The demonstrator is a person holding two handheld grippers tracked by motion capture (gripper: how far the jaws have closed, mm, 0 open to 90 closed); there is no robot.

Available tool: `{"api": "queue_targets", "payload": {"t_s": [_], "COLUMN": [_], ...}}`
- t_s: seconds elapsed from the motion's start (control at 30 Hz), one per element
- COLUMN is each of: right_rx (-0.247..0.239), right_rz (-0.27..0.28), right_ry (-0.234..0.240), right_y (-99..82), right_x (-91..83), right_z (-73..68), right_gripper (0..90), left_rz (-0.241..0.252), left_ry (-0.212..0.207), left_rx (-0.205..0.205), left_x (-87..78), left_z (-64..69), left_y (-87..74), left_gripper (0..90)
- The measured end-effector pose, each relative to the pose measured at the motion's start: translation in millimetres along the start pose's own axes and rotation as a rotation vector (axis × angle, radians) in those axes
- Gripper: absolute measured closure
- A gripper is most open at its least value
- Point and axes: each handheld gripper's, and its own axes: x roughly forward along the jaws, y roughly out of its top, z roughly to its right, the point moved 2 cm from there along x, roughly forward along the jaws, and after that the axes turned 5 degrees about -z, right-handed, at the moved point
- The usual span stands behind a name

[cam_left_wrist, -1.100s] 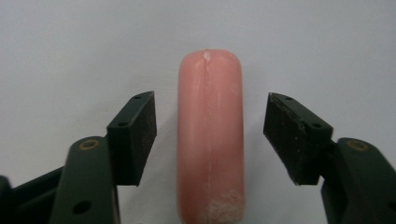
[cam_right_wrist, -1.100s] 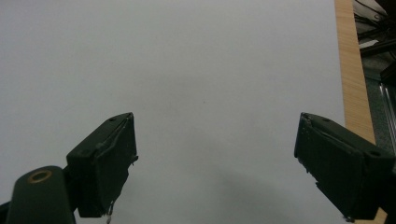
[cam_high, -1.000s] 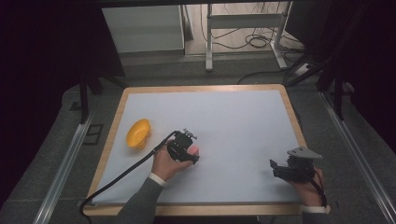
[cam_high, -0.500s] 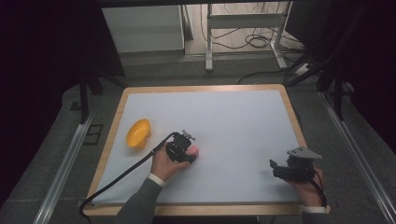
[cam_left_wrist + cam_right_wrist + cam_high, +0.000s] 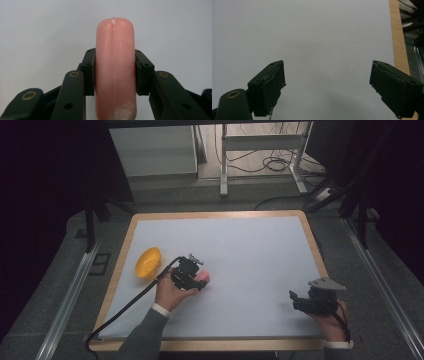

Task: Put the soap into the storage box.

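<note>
Nothing is visibly moved since earlier. Pink sausage (image 5: 115,70) is clamped in left gripper (image 5: 192,272) beside bowl (image 5: 148,262); right gripper (image 5: 312,301) is held apart. Clamp should be kept centred.

A smooth, waxy pink sausage (image 5: 115,70), a matt white table (image 5: 250,250) top, wooden rim.

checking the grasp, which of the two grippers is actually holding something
The left gripper: its jaws are clamped on the pink sausage. The right gripper is wide open over bare table.
</note>
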Motion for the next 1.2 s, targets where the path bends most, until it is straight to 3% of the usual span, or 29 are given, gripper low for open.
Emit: {"api": "queue_targets", "payload": {"t_s": [0.17, 0.43, 1.2], "right_rx": [0.003, 0.003, 0.003], "right_rz": [0.007, 0.003, -0.003], "right_ry": [-0.002, -0.003, -0.004], "right_y": [0.2, 0.0, -1.2], "right_x": [-0.2, 0.2, 1.4], "right_z": [0.1, -0.6, 0.8], "right_gripper": [12.9, 12.9, 12.9], "left_rz": [0.037, 0.044, 0.093], "left_ry": [0.019, 0.039, 0.062], "left_rx": [0.005, 0.0, -0.041], "left_x": [-14.8, -26.0, -48.9], "left_z": [-3.5, -10.6, -29.4], "left_y": [-0.8, -1.6, -7.1], "left_gripper": [60.1, 60.1, 60.1]}}
